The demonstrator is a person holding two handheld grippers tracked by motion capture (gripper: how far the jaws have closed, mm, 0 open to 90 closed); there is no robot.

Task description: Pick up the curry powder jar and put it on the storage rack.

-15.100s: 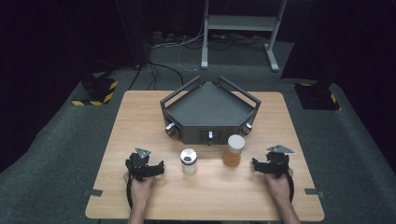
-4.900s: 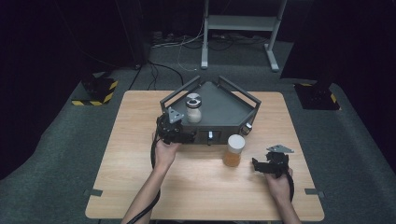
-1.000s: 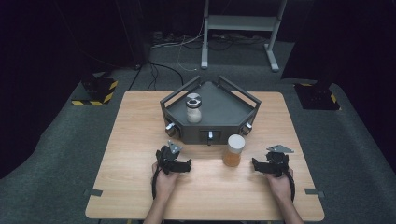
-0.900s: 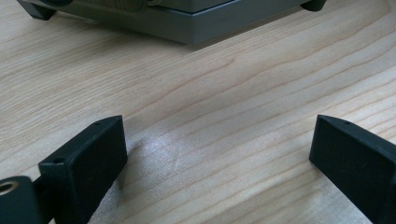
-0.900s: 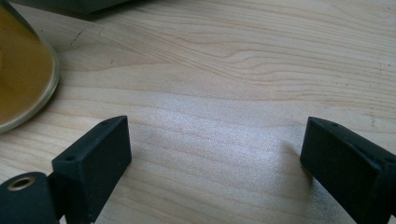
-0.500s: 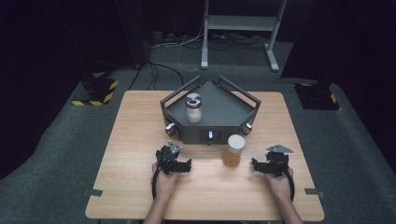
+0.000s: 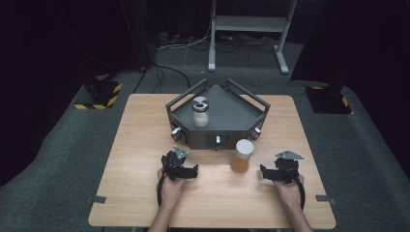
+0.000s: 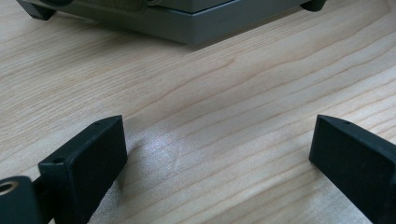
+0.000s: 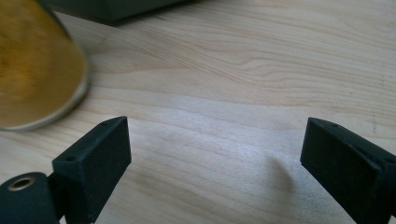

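A pale-filled jar (image 7: 200,112) with a grey lid stands upright on the dark grey three-cornered tray (image 7: 232,118) at the back middle of the table. In front of the tray, an amber jar (image 7: 241,155) with a white lid stands on the wood. My left gripper (image 7: 189,171) rests on the table left of the amber jar, open, with bare wood between its jaws (image 8: 217,154). To the right of that jar my right gripper (image 7: 269,173) also rests open and holds nothing (image 9: 215,158). The amber jar (image 9: 37,70) looms blurred at the upper left in the right gripper view.
The wooden table (image 7: 135,145) has bare wood left and right of the tray. The tray's base (image 8: 196,28) lies just ahead of the left gripper. Past the table, dark floor, cables and a metal stand (image 7: 246,29) are visible.
Since the oldest frame, the pale jar has gone from the table onto the tray, and the left hand has come back to the table front. Over the last second nothing has moved.
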